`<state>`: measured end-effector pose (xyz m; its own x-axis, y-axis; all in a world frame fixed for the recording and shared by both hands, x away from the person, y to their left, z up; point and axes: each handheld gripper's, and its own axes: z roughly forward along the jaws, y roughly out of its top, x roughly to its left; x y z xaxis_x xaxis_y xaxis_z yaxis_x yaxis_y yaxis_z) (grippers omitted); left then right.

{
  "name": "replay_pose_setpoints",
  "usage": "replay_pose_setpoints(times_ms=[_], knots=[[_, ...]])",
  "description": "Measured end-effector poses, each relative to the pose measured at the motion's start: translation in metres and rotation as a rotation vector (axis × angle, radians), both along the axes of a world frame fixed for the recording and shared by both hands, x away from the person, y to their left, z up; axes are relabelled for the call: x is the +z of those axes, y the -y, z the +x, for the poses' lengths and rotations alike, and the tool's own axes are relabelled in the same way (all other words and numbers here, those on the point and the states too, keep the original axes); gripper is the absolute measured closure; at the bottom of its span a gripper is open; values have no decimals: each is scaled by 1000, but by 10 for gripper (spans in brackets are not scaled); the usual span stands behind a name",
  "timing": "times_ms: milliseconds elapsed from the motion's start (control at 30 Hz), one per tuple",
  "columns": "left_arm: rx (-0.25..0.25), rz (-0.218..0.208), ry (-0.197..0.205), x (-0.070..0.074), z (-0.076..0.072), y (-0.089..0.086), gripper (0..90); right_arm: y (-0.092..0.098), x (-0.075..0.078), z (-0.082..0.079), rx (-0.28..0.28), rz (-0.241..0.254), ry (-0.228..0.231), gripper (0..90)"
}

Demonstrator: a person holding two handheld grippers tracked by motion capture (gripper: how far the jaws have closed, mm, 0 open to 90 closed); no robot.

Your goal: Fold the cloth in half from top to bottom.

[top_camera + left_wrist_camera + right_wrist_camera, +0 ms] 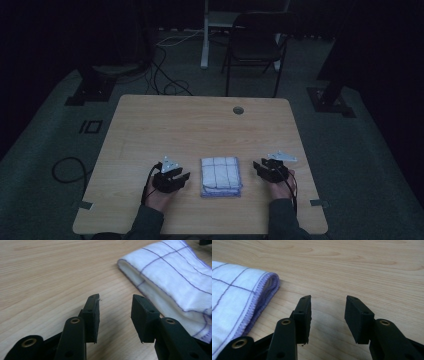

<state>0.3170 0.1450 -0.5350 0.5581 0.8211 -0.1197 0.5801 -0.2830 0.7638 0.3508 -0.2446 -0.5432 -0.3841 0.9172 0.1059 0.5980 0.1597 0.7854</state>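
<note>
1. A folded white cloth (pixel 220 176) with a purple grid and purple stitched edge is seen lying flat on the wooden table (pixel 200 125), near the person's edge, at about 6 o'clock from the table centre.
2. The left gripper (pixel 181 177) is held at 9 o'clock of the cloth, just beside it and not touching. Its jaws are parted, with bare table between them; nothing is gripped. In the left gripper view the gripper (pixel 115 312) is pointed past the cloth's near folded edge (pixel 172 277), which lies at about 2 o'clock of the jaws.
3. The right gripper (pixel 261 167) is held at 3 o'clock of the cloth, near it but apart. Its jaws are likewise spread and empty. In the right gripper view the gripper (pixel 328 315) is aimed at bare wood, and the cloth's stitched edge (pixel 242 297) is seen at about 9 to 10 o'clock.
4. A cable port (pixel 238 110) is noted at 12 o'clock on the table; a folding chair (pixel 257 42) stands on the floor beyond the far edge.
5. Progress, as judged: the cloth appears neatly folded into a compact rectangle, layers stacked and edges roughly aligned. Folding is taken to be complete or nearly so. No grasp is in hand.
6. Left to do, as judged: whether a further fold or a removal is intended cannot be told.
</note>
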Motion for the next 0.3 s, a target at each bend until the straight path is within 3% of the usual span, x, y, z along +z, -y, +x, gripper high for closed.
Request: replay_pose_setpoints(times_ms=[300], knots=[[33,17,-9,0,3,-7,578,6,0,1,-24,6,-5,564]])
